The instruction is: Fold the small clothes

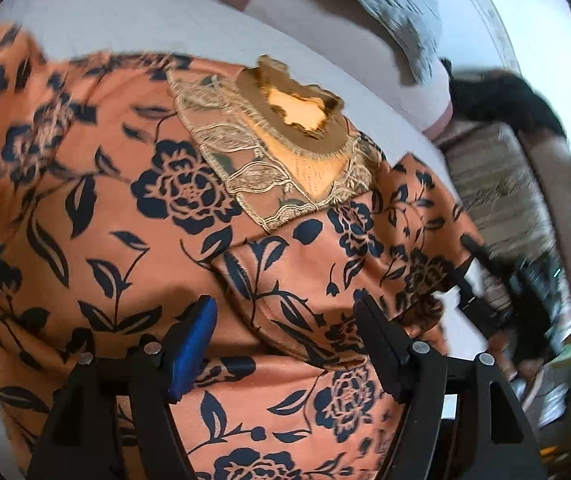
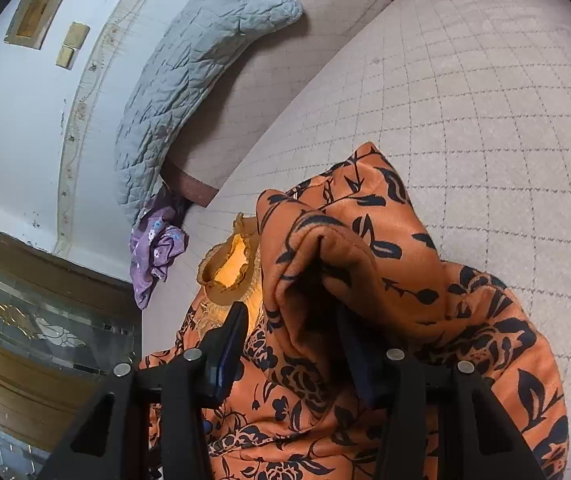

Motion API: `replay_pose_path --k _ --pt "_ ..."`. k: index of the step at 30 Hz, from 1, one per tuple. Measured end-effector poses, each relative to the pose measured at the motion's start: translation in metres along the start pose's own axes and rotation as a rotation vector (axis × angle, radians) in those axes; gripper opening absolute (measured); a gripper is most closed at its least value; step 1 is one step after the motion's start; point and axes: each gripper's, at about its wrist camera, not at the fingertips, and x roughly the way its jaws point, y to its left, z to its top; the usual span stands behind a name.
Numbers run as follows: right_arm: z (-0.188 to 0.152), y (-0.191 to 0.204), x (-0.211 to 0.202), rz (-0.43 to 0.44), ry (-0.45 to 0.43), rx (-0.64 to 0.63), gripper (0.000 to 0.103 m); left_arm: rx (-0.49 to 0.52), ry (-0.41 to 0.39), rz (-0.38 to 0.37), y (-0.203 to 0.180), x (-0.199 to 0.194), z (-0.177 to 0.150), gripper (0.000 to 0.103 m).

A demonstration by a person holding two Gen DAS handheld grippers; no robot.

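An orange garment with black flowers (image 1: 157,208) lies spread on the pale bed sheet (image 1: 97,28), its gold embroidered neckline (image 1: 285,140) facing up. One sleeve is folded in over the body. My left gripper (image 1: 285,320) hovers open just above the cloth, holding nothing. In the right wrist view the same garment (image 2: 465,320) is bunched up, and a fold of it (image 2: 325,256) drapes over my right gripper (image 2: 297,320), whose jaws stand apart. The right finger is hidden under the cloth. The right gripper also shows in the left wrist view (image 1: 481,280) at the garment's right edge.
A crumpled purple floral garment (image 2: 157,248) lies at the bed's far edge. A grey quilted blanket (image 2: 189,76) hangs over the padded headboard (image 2: 269,76). The checked sheet (image 2: 485,100) stretches to the right. A wooden door with glass (image 2: 25,332) stands on the left.
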Motion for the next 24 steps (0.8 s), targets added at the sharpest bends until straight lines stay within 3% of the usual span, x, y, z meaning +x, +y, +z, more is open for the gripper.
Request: replay_pose_path --k 5,12,14,17,19,21,24 --pt "-0.004 0.003 0.005 -0.006 0.011 -0.003 0.051 -0.077 0.063 -0.079 0.01 0.013 0.0 0.07" --pt "-0.004 0.002 0.002 -0.009 0.002 0.002 0.051 -0.101 0.147 -0.181 0.001 0.032 -0.009 0.035" --pt "-0.004 0.002 0.002 -0.007 -0.003 0.005 0.051 -0.099 0.158 -0.181 -0.003 0.036 -0.011 0.033" --pt "-0.004 0.004 0.001 -0.01 -0.006 -0.001 0.051 -0.075 0.136 -0.138 -0.009 0.038 -0.012 0.032" --pt "-0.004 0.004 0.001 -0.013 -0.009 0.001 0.051 -0.047 0.107 -0.114 -0.013 0.037 -0.011 0.017" --pt "-0.003 0.003 0.0 -0.014 -0.015 0.008 0.051 -0.031 0.073 -0.109 -0.013 0.031 -0.009 0.011" --pt "0.0 0.001 -0.006 -0.009 -0.039 0.018 0.051 0.023 -0.046 -0.032 -0.016 0.008 -0.003 0.01"
